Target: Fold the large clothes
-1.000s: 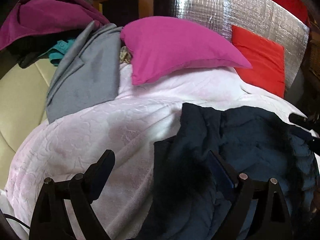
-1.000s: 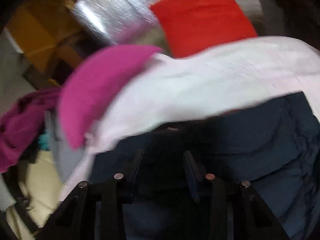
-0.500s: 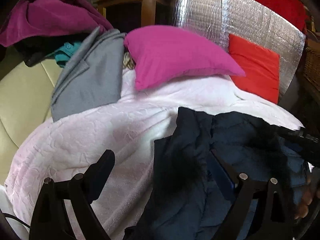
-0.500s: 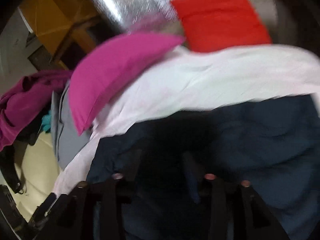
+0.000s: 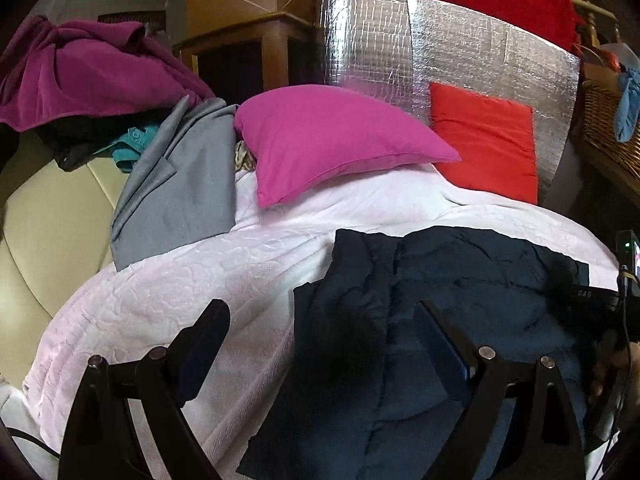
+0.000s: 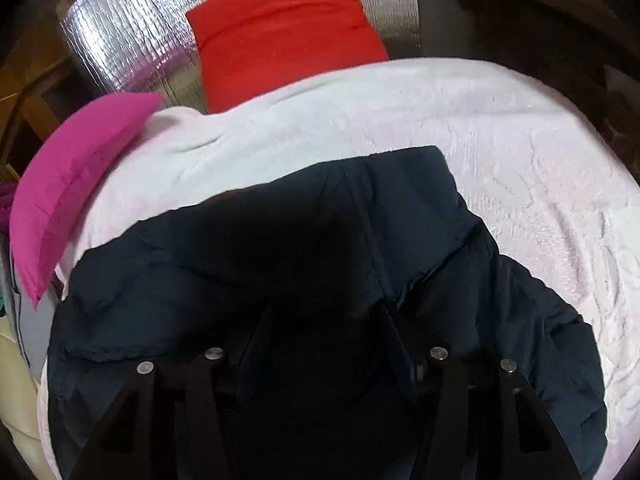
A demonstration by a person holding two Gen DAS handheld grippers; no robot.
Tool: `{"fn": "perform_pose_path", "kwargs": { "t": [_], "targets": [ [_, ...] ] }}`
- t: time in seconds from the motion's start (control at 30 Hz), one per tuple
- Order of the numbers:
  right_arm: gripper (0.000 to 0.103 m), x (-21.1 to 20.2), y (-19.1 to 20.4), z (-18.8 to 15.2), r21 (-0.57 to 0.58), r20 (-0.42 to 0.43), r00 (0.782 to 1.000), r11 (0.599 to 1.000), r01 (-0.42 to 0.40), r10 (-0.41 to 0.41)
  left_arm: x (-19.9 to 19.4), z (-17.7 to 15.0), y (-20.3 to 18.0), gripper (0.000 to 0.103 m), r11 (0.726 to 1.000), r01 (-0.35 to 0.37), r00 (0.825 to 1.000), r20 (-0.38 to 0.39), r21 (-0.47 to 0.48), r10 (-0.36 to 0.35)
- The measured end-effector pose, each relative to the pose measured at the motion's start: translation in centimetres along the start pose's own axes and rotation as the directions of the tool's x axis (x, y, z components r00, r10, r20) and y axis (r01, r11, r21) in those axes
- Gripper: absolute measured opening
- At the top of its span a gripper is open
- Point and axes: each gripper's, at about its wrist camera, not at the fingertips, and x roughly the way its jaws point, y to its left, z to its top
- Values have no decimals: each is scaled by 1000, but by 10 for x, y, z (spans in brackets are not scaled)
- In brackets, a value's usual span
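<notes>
1. a dark navy padded jacket (image 5: 460, 320) lies crumpled on a pale pink textured blanket (image 5: 192, 292) that covers the bed or couch; in the right wrist view the jacket (image 6: 320, 264) fills the lower middle, its collar end pointing toward the far cushions.
2. the left gripper (image 5: 320, 336) has its jaws spread wide. one finger hangs over bare blanket and the other over the jacket's dark fabric, with the jacket's left edge between them; neither pad is seen pressing on cloth.
3. the right gripper (image 6: 324, 340) sits low over the middle of the jacket, its jaws partly apart. the fabric under and between the fingers is in deep shadow, so i cannot tell whether the tips touch it; no pinch on the cloth shows.
4. a magenta pillow (image 5: 332, 140) rests at the far edge of the blanket, with a red cushion (image 5: 488, 140) just beside it, leaning against a silver foil panel (image 5: 460, 52).
5. a grey garment (image 5: 176, 192) lies draped at the blanket's left edge, touching the pillow's corner. behind it sits a heap with a purple garment (image 5: 80, 76) on top and a bit of teal cloth (image 5: 132, 144) below.
6. a wicker basket (image 5: 608, 124) stands at the far right, and cream upholstery (image 5: 48, 216) shows at the left.
</notes>
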Motion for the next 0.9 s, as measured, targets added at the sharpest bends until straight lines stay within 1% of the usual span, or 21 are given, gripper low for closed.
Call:
{"fn": "perform_pose_path", "kwargs": {
  "t": [0.1,0.17,0.23,0.27,0.33,0.47,0.53,0.57,0.63,0.67,0.7,0.77,0.83,0.87,0.9],
  "targets": [
    [58,-22,-9,-14,7,45,998,999,-33,33,-6,-2,-1,93,1000,1,1000,8,7,-1],
    [58,-44,-20,-25,27,94,994,998,-59,57,-10,-3,-2,93,1000,11,1000,10,9,-11],
    [58,-63,-28,-36,18,117,991,998,-62,60,-13,-4,-3,93,1000,14,1000,16,11,-14],
    [58,-67,-32,-38,13,122,991,998,-63,61,-16,-4,-4,93,1000,16,1000,19,13,-16],
    [58,-84,-37,-53,-2,127,990,998,-62,62,-19,-6,-5,93,1000,20,1000,22,16,-21],
    [58,-108,-40,-90,-48,111,992,997,-60,65,-25,-9,-7,93,999,21,999,33,27,-21],
    [58,-104,-43,-102,-64,86,995,997,-46,51,-27,-9,-5,93,999,22,999,36,23,-23],
    [58,-95,-41,-109,-87,73,997,996,-24,30,-29,-9,-5,93,999,27,999,37,18,-28],
    [58,-87,-39,-114,-121,75,997,993,-1,11,-31,-10,-4,93,999,33,999,38,11,-34],
    [58,-90,-36,-115,-126,84,996,992,10,1,-33,-11,-4,93,999,38,999,37,11,-38],
    [58,-95,-36,-114,-122,80,997,993,4,5,-36,-12,-4,93,999,47,998,34,14,-47],
    [58,-108,-34,-117,-105,77,996,994,-33,41,-45,-15,-5,93,998,58,998,37,26,-59],
    [58,-131,-31,-124,-112,114,992,993,-38,51,-57,-19,-7,93,997,71,997,39,38,-73],
    [58,-147,-27,-129,-137,133,989,990,-41,59,-65,-21,-8,93,996,80,996,34,47,-82],
    [61,-156,-24,-132,-152,139,988,987,-45,66,-72,-24,-9,93,995,89,996,27,55,-90]
  ]
}}
